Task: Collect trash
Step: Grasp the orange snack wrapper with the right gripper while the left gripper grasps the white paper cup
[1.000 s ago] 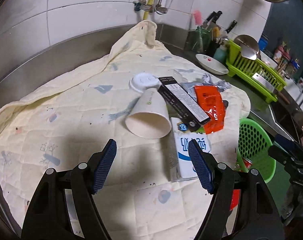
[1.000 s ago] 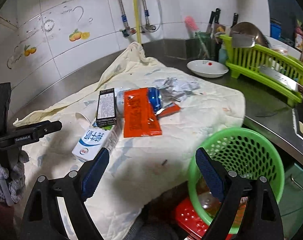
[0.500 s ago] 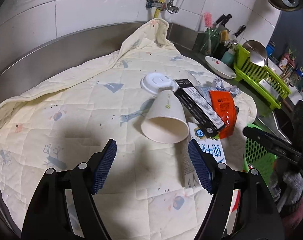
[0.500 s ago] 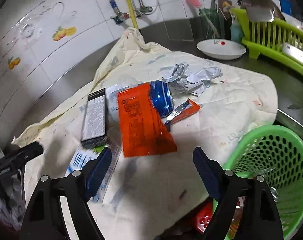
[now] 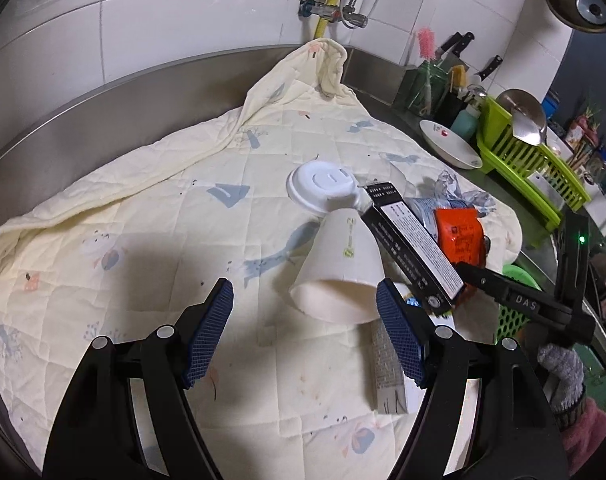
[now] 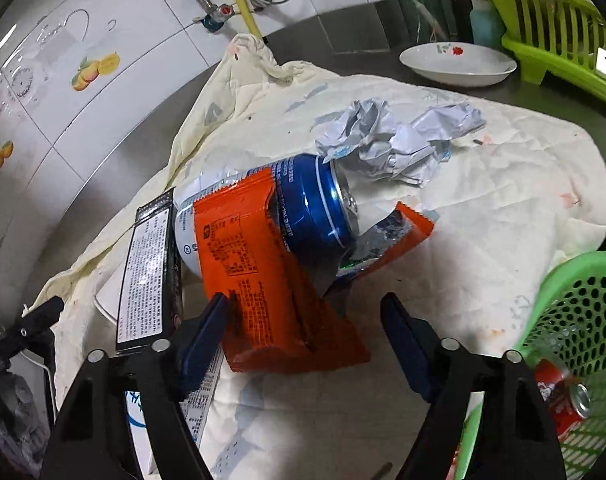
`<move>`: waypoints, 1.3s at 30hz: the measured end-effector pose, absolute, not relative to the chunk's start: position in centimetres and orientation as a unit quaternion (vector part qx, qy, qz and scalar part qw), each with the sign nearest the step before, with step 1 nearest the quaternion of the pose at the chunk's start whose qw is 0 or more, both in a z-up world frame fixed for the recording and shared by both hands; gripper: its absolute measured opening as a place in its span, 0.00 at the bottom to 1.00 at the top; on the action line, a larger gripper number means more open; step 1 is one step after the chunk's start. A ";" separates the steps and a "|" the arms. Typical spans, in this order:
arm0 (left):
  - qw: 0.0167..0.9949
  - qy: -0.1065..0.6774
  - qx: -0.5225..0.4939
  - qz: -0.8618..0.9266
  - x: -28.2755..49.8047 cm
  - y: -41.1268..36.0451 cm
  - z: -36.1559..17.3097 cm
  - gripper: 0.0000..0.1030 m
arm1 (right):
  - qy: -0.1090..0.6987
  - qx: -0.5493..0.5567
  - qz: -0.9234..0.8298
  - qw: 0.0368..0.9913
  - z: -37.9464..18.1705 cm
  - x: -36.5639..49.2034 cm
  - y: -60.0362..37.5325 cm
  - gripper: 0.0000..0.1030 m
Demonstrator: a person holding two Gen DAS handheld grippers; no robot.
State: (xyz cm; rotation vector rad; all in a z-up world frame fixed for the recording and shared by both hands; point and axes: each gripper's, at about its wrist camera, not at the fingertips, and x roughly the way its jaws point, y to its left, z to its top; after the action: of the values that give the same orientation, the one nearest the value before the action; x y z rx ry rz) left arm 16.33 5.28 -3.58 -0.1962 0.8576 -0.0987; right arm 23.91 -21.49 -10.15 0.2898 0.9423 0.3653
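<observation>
The left wrist view looks steeply down from the cloth-covered worktop's [image 5: 115,208] near edge toward the tiled back wall, close over the paper cup [image 5: 339,268]. The right wrist view sits nearer the worktop's right edge beside the green basket [image 6: 575,300], tilted down likewise and very close to the orange wrapper [image 6: 259,268]. Both share the wrapper, the black box [image 6: 147,268] and the wall taps [image 5: 331,8].

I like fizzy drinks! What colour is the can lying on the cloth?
Blue can, clearest in the right wrist view.

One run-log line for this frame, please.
phase: approach | right gripper: closing around orange wrapper, not yet gripped | left gripper: open, empty, near paper cup | green basket: holds red can
</observation>
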 end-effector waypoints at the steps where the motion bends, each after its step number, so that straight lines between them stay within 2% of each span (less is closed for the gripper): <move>1: 0.903 0.417 -0.094 -0.048 16.7 5.2 -3.6 0.71 | 0.450 0.138 0.176 0.865 -10.2 24.0 -21.4 0.69; 5: 0.896 0.430 -0.091 -0.067 18.6 4.4 -3.9 0.71 | 0.449 0.144 0.187 0.862 -10.4 24.1 -21.3 0.59; 7: 0.893 0.435 -0.084 -0.079 19.5 3.9 -4.1 0.71 | 0.446 0.142 0.188 0.863 -10.3 24.0 -21.3 0.57; 9: 0.888 0.446 -0.075 -0.086 20.4 3.3 -4.6 0.71 | 0.443 0.143 0.196 0.863 -10.2 23.9 -21.3 0.49; 20: 0.862 0.492 -0.043 -0.111 24.0 1.8 -7.3 0.71 | 0.429 0.137 0.205 0.869 -9.5 22.4 -21.6 0.29; 30: 0.845 0.514 -0.062 -0.131 25.2 1.6 -8.8 0.71 | 0.413 0.126 0.198 0.880 -8.6 20.6 -22.0 0.24; 31: 0.844 0.516 -0.061 -0.131 25.2 1.5 -9.0 0.70 | 0.414 0.128 0.199 0.879 -8.6 20.5 -22.1 0.24; 32: 0.843 0.517 -0.062 -0.133 25.2 1.5 -9.1 0.64 | 0.412 0.129 0.198 0.880 -8.6 20.4 -22.2 0.24; 39: 0.853 0.503 -0.062 -0.121 24.4 1.8 -8.6 0.61 | 0.402 0.135 0.193 0.885 -7.9 19.4 -22.9 0.22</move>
State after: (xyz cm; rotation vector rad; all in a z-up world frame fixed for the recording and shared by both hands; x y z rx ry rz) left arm 24.43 1.83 -8.61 -0.1298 1.0585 -0.2541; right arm 19.36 -22.91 -7.88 0.2817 0.8364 0.4007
